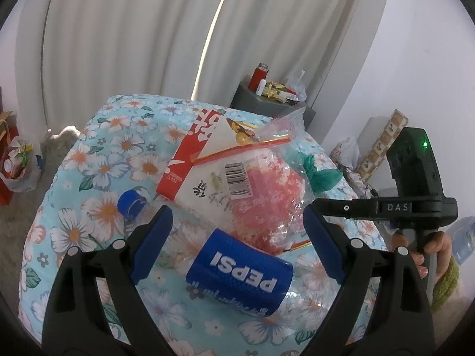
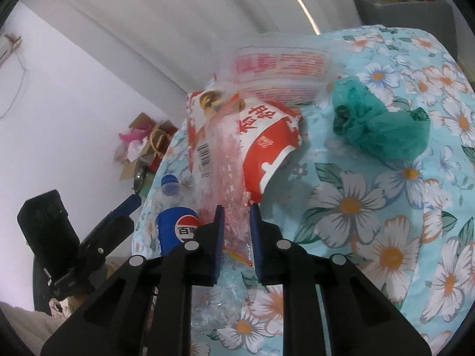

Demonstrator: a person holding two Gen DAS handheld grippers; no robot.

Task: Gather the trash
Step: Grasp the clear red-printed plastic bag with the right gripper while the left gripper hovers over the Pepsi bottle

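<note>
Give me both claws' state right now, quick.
Left claw: open, straddling the Pepsi bottle, not gripping it.
Right claw: nearly closed on the clear plastic bag.

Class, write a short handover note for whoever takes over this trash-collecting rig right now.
Left tongs: open, jaws either side of the Pepsi bottle, not gripping.
Right tongs: nearly shut on the clear plastic bag.
On the floral bedspread: bottle, clear bag over a red-and-white packet, green bag apart to the right.
Done: nothing visibly collected.
Left: lift the clear bag, grip the bottle, then gather the packet and green bag.
</note>
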